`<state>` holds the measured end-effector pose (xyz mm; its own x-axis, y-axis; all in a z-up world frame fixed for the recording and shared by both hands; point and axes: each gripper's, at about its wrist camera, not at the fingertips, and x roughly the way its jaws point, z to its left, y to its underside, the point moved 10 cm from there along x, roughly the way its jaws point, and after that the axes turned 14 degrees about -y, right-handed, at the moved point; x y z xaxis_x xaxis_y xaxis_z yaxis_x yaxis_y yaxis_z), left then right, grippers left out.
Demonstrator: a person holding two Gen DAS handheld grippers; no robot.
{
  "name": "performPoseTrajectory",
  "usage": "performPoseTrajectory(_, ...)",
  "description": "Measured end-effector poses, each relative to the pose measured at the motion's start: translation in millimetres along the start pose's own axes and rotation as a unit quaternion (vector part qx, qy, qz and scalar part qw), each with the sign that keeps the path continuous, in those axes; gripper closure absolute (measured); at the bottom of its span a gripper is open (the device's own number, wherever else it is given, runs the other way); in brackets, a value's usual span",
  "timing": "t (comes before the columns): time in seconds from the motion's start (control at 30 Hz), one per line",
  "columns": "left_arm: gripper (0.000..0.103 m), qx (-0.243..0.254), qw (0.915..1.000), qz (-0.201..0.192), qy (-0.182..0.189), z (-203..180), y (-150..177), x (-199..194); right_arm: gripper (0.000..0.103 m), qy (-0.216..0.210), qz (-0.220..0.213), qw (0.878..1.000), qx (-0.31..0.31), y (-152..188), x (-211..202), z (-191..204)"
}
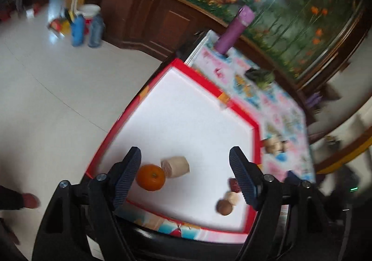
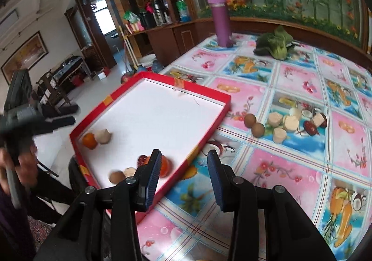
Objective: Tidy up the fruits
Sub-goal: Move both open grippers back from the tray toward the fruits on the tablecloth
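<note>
A red-rimmed white tray (image 1: 255,142) (image 2: 204,130) lies at the table's near left corner. Inside it are an orange (image 1: 150,177) (image 2: 89,140) beside a beige cut piece (image 1: 177,166) (image 2: 103,136). Near the other side lie a brown round fruit (image 1: 224,207) (image 2: 117,177), a small beige piece (image 1: 232,197) (image 2: 129,171), a dark red fruit (image 1: 233,184) (image 2: 142,160) and a second orange (image 2: 164,166). My left gripper (image 1: 186,175) hangs open over the tray, empty. My right gripper (image 2: 184,176) is open above the tray's near edge, holding nothing. Two brown fruits (image 2: 254,125), beige pieces (image 2: 282,125) and a dark red fruit (image 2: 310,128) lie on the tablecloth.
A purple bottle (image 2: 220,19) (image 1: 233,30) and a green leafy vegetable (image 2: 275,45) (image 1: 260,76) stand at the table's far side. Wooden cabinets and a painted glass panel rise behind. A person's hand (image 2: 25,163) holds the left gripper handle at left, beyond the table's edge.
</note>
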<state>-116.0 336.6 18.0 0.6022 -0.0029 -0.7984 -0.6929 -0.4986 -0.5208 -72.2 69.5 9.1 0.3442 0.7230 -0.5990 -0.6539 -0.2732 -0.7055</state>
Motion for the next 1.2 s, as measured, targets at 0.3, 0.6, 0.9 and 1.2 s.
performPoseTrajectory(0.3, 0.006, -0.034, 0.9975, -0.044, 0.045, 92, -56, -78, 0.062, -0.017, 0.001, 1.0, -0.007, -5, 5, 11)
performPoseTrajectory(0.6, 0.006, -0.035, 0.9969, -0.06, 0.037, 98, -57, -83, 0.062, 0.0, -0.009, 1.0, -0.012, -13, 0, 3)
performPoseTrajectory(0.9, 0.005, 0.042, 0.9968, -0.068, 0.004, 52, -43, -66, 0.062, 0.084, -0.025, 0.996, 0.036, -10, -39, -88)
performPoseTrajectory(1.2, 0.005, 0.179, 0.9789, -0.095, -0.024, -64, 0, -27, 0.062, 0.11, 0.011, 0.992, 0.058, 4, -27, -142)
